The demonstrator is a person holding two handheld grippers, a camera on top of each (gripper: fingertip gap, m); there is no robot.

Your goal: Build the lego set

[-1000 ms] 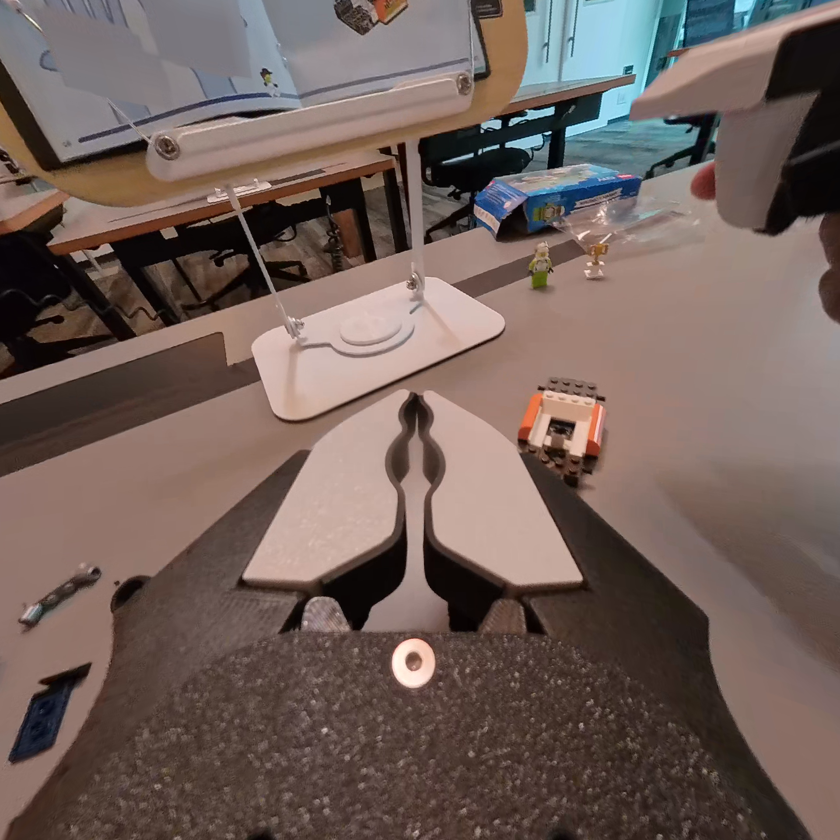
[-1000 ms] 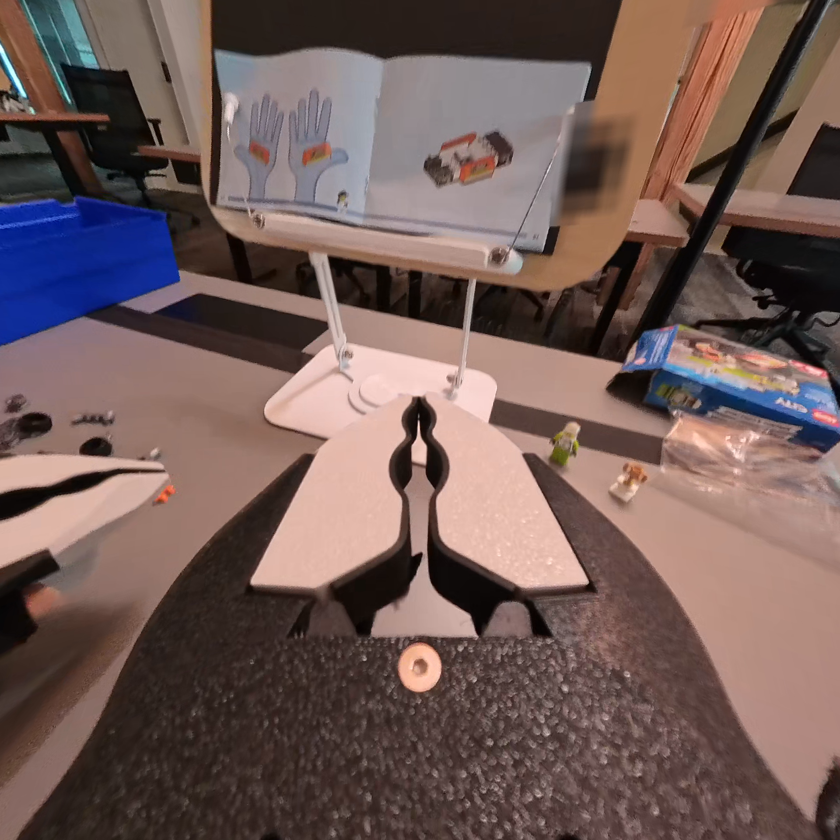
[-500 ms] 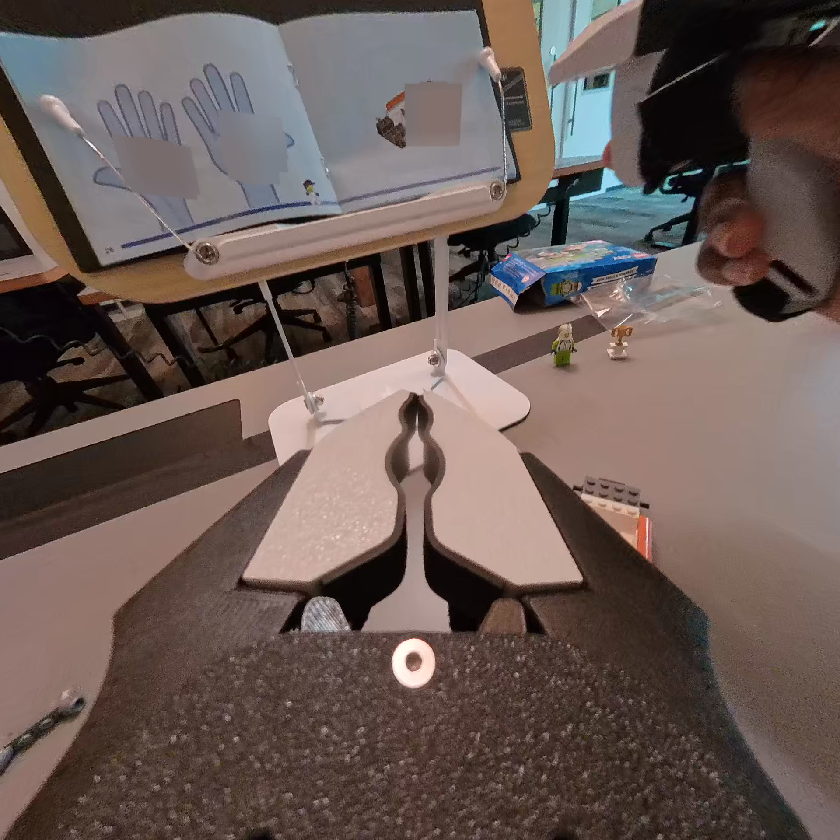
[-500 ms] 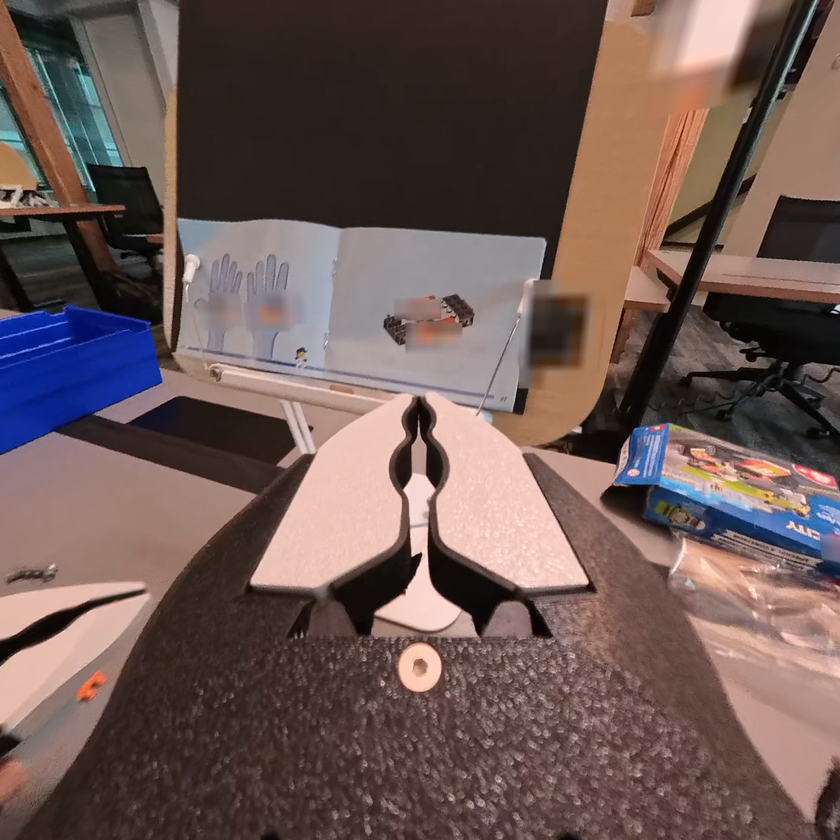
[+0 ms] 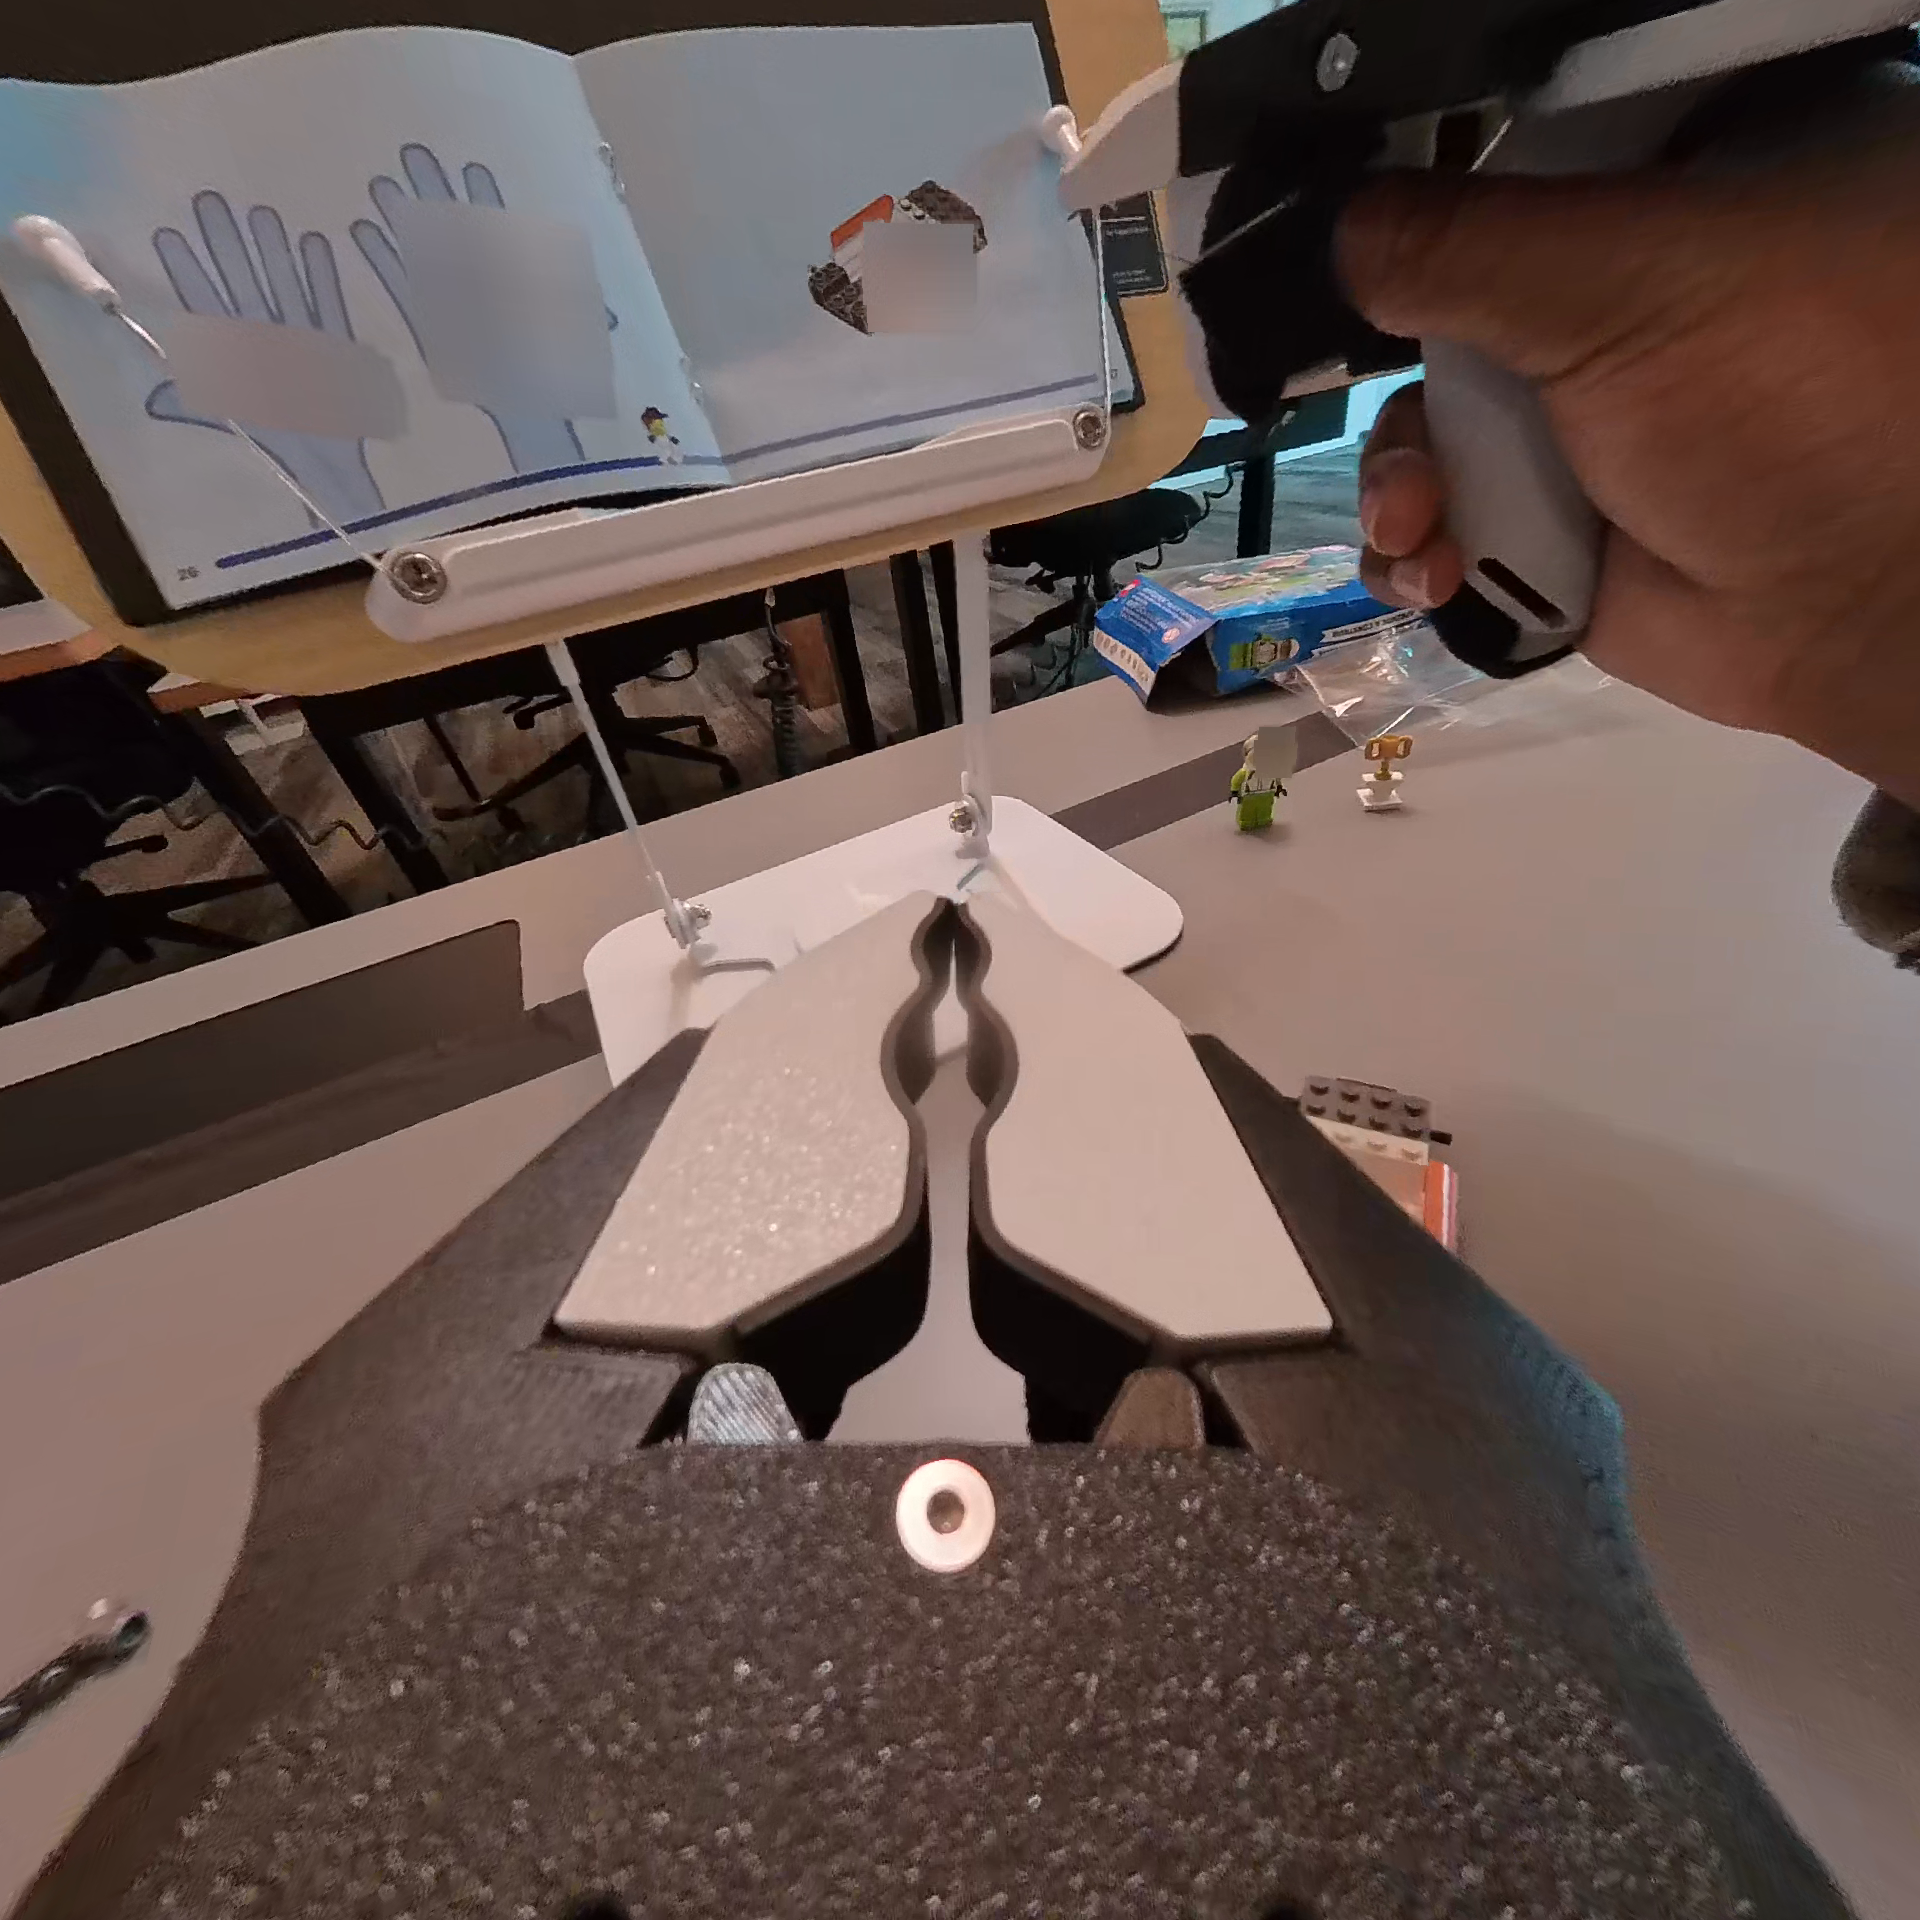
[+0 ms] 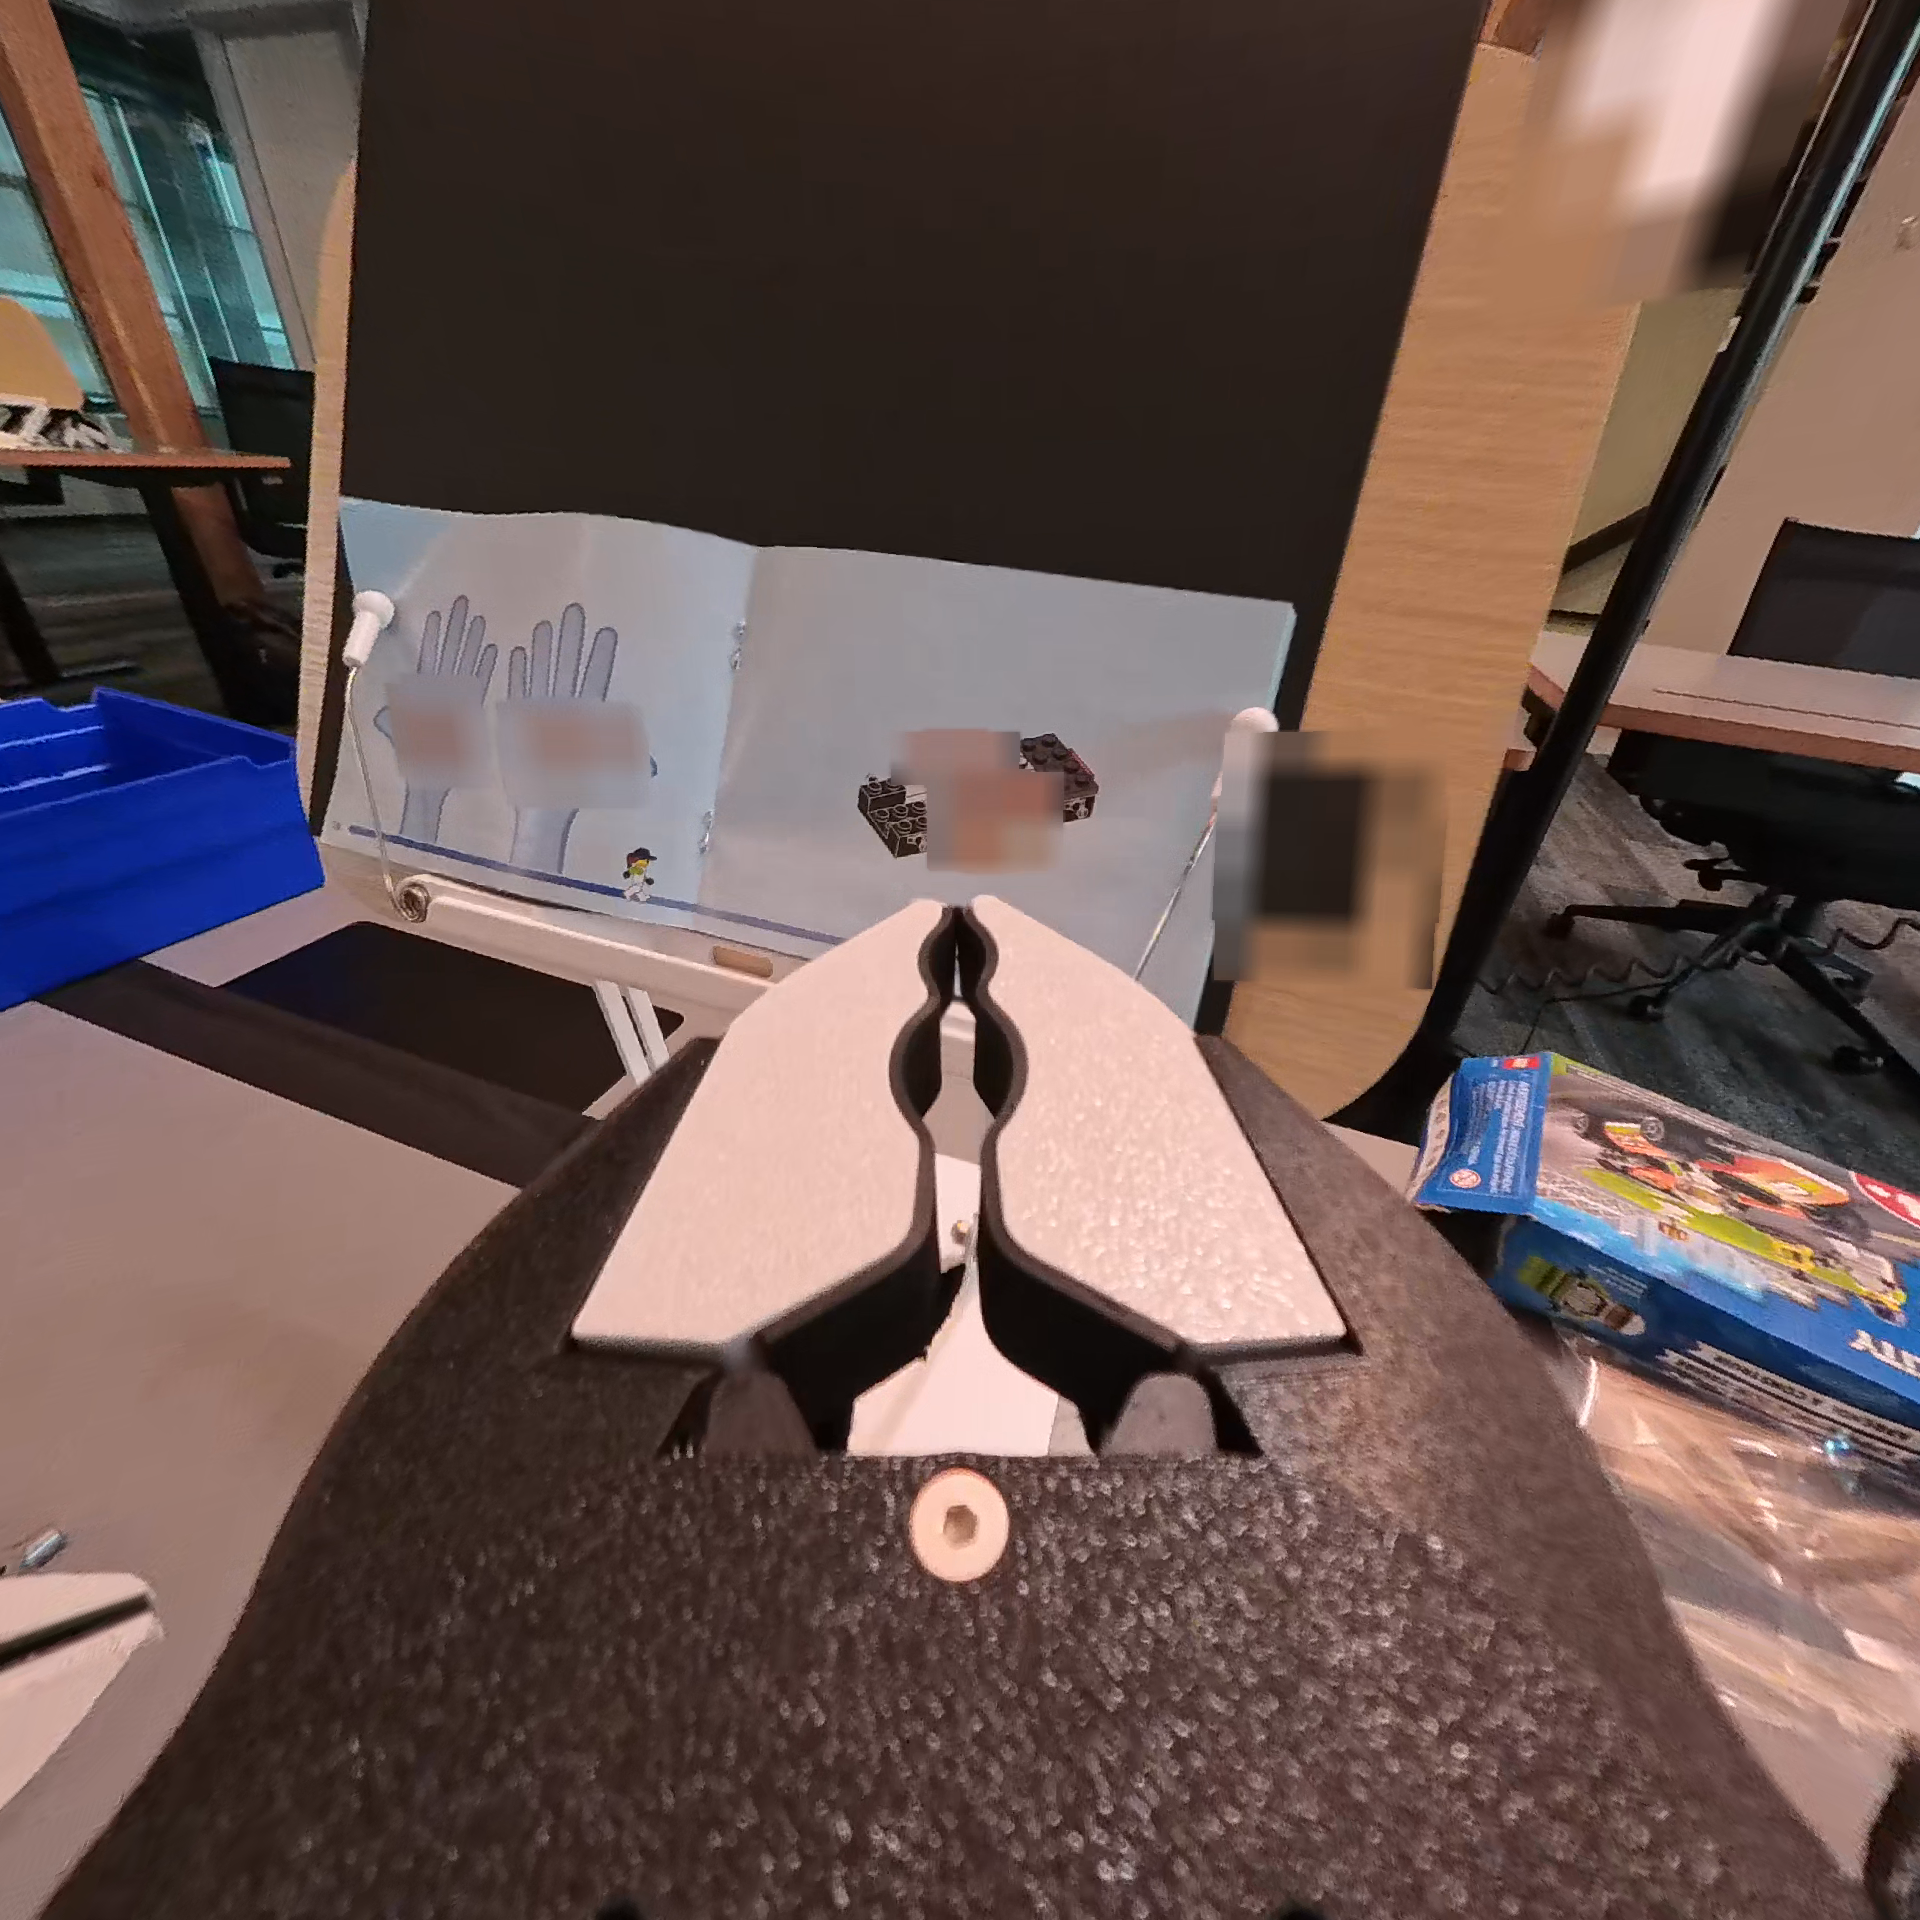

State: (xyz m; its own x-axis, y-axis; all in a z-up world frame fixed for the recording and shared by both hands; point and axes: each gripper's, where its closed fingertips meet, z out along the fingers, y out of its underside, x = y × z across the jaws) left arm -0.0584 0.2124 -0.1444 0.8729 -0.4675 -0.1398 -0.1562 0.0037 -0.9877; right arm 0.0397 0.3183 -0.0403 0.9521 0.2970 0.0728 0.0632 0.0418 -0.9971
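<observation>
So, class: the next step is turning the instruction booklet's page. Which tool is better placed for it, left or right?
Probably the right tool: shut and empty, it is raised with its tips at the instruction booklet. The left tool, also shut, sits low by the stand base.

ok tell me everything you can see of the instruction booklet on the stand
The instruction booklet is thin, pale blue paper, open to a two-page spread and leaning upright on the book stand. Its left page shows two outlined hands and a tiny figure, its right page a black brick model. Two white-tipped wire arms pin the outer edges, and its bottom edge sits on the stand's white ledge.
</observation>
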